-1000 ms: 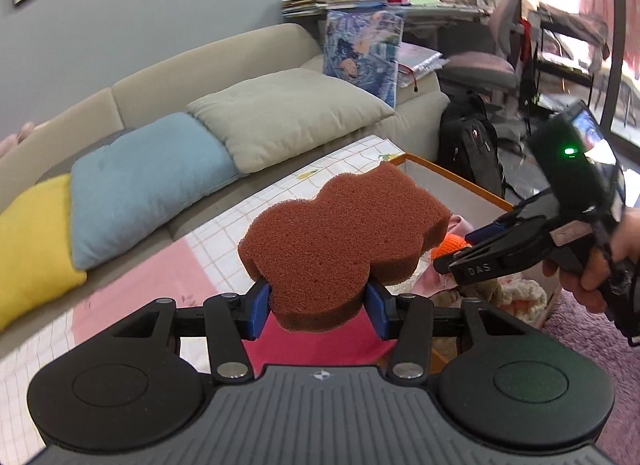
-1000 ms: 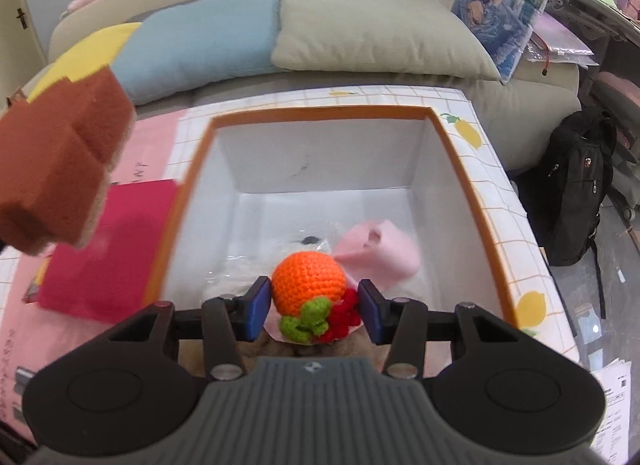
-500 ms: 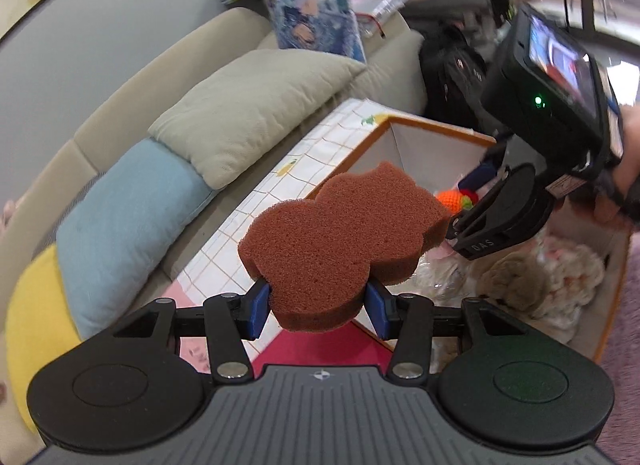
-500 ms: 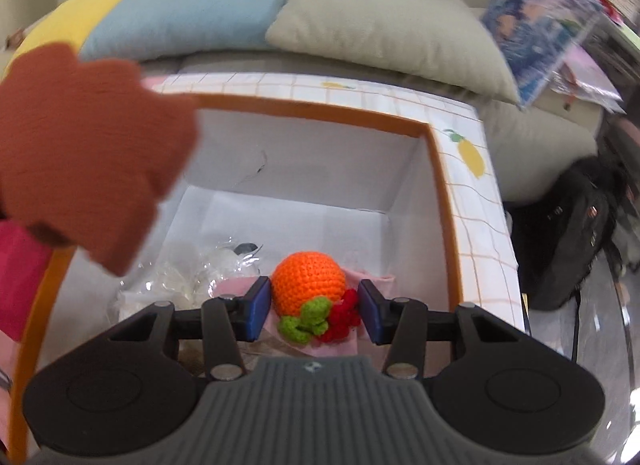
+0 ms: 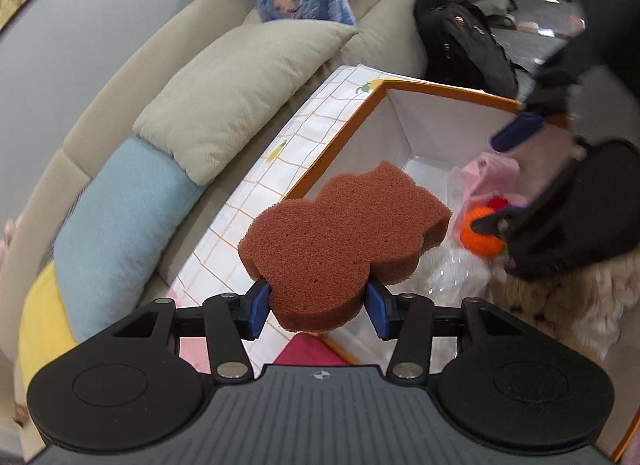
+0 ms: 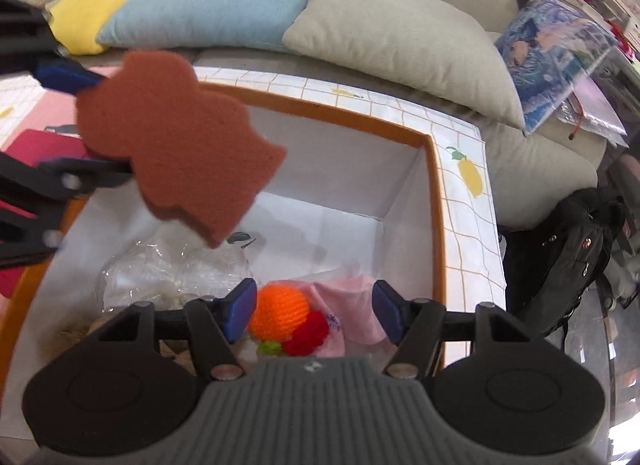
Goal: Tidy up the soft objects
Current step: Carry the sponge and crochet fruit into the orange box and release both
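Observation:
My left gripper point(image 5: 318, 307) is shut on a brown wavy-edged sponge point(image 5: 340, 241) and holds it above the near-left corner of the white box with an orange rim point(image 5: 440, 89). The sponge also shows in the right wrist view point(image 6: 176, 145), over the box point(image 6: 434, 185). My right gripper point(image 6: 314, 315) is open inside the box; the orange crocheted ball with red and green bits point(image 6: 282, 311) lies loose between its fingers, on a pink cloth point(image 6: 352, 297). In the left wrist view the ball point(image 5: 480, 233) sits by the right gripper's fingertip.
The box also holds a clear plastic bag point(image 6: 172, 269) and a cream fluffy item point(image 5: 560, 293). A sofa with yellow point(image 6: 104, 13), blue point(image 6: 212, 5) and beige point(image 6: 400, 37) cushions lies behind. A black backpack point(image 6: 568, 257) stands right of the box. A magenta pad point(image 5: 312, 351) lies left.
My right gripper has opened and let go of the orange ball, which now rests in the box. My left gripper has carried the sponge over the box.

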The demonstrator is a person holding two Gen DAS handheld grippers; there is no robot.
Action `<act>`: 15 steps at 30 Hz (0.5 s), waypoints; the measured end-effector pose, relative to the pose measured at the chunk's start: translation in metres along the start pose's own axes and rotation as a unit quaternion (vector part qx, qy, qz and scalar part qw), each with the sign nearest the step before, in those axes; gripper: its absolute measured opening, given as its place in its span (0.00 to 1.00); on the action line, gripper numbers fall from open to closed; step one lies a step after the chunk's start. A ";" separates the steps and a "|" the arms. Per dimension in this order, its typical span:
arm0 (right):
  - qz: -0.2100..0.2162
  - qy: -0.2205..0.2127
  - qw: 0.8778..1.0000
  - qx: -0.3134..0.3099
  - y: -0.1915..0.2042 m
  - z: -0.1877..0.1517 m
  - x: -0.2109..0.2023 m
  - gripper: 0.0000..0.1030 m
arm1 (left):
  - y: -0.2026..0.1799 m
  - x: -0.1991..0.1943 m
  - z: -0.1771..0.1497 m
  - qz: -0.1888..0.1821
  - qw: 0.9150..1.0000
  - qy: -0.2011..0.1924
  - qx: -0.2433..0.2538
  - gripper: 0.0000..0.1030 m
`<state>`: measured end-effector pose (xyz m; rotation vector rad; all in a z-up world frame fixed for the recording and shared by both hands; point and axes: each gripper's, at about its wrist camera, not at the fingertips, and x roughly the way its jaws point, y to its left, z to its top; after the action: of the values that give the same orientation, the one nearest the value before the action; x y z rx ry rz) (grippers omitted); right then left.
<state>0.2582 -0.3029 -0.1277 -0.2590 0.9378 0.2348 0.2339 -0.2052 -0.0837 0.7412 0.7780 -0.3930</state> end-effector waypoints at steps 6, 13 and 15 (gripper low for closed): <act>-0.006 -0.007 1.000 0.000 0.004 -0.006 -0.009 0.63 | -0.012 0.014 0.001 0.000 1.000 0.023 0.001 0.57; -0.008 -0.004 1.000 0.001 0.008 -0.009 -0.012 0.67 | -0.013 0.012 -0.002 -0.002 1.000 0.023 0.001 0.67; -0.010 -0.005 1.000 0.003 0.008 -0.009 -0.012 0.69 | -0.011 0.006 -0.003 -0.008 1.000 0.013 -0.003 0.71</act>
<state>0.2418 -0.2990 -0.1236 -0.2612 0.9252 0.2137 0.2309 -0.2110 -0.0946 0.7360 0.8100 -0.3964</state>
